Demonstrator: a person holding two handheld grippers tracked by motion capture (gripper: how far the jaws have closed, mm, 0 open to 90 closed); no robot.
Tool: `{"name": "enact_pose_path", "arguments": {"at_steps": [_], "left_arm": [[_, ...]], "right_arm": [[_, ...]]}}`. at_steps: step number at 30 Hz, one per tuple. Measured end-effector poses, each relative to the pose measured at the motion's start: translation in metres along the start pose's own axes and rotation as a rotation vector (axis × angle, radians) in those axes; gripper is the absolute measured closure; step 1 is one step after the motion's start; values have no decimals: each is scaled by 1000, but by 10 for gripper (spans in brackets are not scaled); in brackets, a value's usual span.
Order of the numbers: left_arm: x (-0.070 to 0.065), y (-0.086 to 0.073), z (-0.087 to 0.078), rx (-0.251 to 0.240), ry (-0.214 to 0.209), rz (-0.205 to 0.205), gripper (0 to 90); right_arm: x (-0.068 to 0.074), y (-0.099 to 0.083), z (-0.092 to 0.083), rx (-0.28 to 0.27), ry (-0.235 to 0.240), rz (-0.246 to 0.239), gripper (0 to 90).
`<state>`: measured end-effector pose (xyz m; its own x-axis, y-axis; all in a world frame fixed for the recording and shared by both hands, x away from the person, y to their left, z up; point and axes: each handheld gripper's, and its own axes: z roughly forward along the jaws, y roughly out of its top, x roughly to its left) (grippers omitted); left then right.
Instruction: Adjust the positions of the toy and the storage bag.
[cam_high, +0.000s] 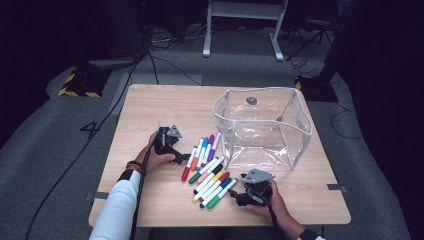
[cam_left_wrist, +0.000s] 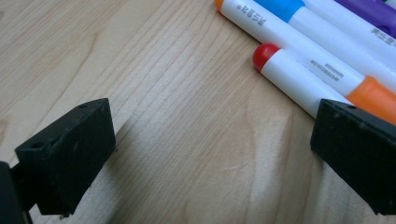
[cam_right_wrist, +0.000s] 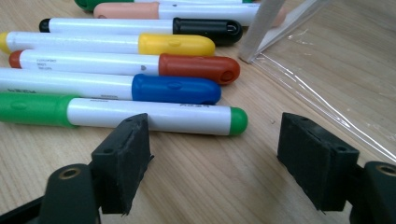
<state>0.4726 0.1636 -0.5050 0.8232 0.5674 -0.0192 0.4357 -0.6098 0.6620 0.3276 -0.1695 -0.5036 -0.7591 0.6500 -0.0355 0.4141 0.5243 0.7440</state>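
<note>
Your left tool (cam_left_wrist: 205, 154) is wide open and holds nothing; its jaws rest low over the bare desk (cam_left_wrist: 154, 93), and the red marker (cam_left_wrist: 299, 79) lies just past the right jaw. Small grey print runs along that marker and the orange one (cam_left_wrist: 289, 42) beside it, too blurred to read. Your right tool (cam_right_wrist: 215, 158) is also wide open and empty, its jaws just short of the green marker (cam_right_wrist: 154, 116). Behind it lie blue (cam_right_wrist: 140, 88), brown-red (cam_right_wrist: 130, 65), yellow (cam_right_wrist: 112, 44) and black (cam_right_wrist: 140, 25) markers; their faint print is unreadable. The markers (cam_high: 207, 170) lie loose on the desk between your tools. The clear pouch (cam_high: 262, 127) stands open beside them, with no markers in it.
</note>
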Motion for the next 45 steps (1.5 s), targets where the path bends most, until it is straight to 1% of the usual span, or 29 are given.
{"name": "enact_pose_path", "arguments": {"at_steps": [1,2,5,7,9,13,14,15,17,18,20,22,23,25,26,31,33,35,36,38,39,41,42,43,44,45], "left_arm": [[-2,0,0,4,0,1,3],[-5,0,0,-3,-1,6,4],[-12,-2,-2,-1,-14,12,4],[-17,-6,-4,-5,-25,26,4],[-22,-9,-7,0,-26,24,5],[-30,-14,-11,-1,-35,41,4],[-30,-14,-11,-1,-35,41,5],[-35,-16,-13,-5,-37,42,5],[-37,-17,-14,-3,-35,44,5],[-41,-19,-15,0,-40,45,5],[-43,-19,-15,1,-40,43,4],[-49,-20,-16,-3,-44,49,4],[-49,-20,-16,-3,-44,49,5],[-53,-21,-16,-1,-28,34,5],[-54,-21,-17,0,-25,34,5],[-57,-26,-21,-2,-17,24,5],[-57,-30,-25,0,-17,28,5],[-57,-36,-30,-2,-15,22,5],[-57,-36,-30,-2,-15,22,5],[-58,-43,-36,-1,-9,17,5],[-60,-47,-39,-1,-4,12,5],[-68,-55,-46,-1,0,9,5],[-80,-62,-52,-3,-12,18,5],[-80,-62,-52,-3,-12,18,5],[-94,-69,-57,-2,-23,32,5],[-94,-69,-57,-2,-23,32,5]], "right_arm": [[-1,0,0,0,-2,2,256],[-3,-1,-1,1,-6,9,256],[-4,-2,-2,1,-11,10,256],[-5,-3,-3,1,-11,11,256],[-6,-3,-3,2,-10,18,256],[-6,-3,-3,3,-11,19,252],[-6,-3,-3,4,-12,19,250],[-6,-3,-3,5,-13,20,250],[-6,-3,-3,4,-13,21,249],[-6,-3,-3,4,-15,20,250],[-6,-3,-3,4,-20,19,250],[-6,-3,-4,5,-22,20,250],[-7,-3,-4,5,-25,23,250],[-8,-4,-4,7,-30,28,250],[-8,-4,-4,5,-32,30,250],[-9,-6,-7,4,-41,27,258],[-11,-7,-9,6,-38,23,268],[-13,-10,-14,12,-46,19,280],[-13,-10,-14,12,-46,19,280],[-17,-14,-19,19,-56,20,289],[-19,-16,-21,17,-53,28,289],[-23,-18,-22,16,-38,56,288],[-22,-18,-21,14,-40,61,289],[-22,-18,-21,14,-40,61,289],[-17,-17,-20,11,-33,49,289],[-17,-17,-20,11,-33,49,289]]}}
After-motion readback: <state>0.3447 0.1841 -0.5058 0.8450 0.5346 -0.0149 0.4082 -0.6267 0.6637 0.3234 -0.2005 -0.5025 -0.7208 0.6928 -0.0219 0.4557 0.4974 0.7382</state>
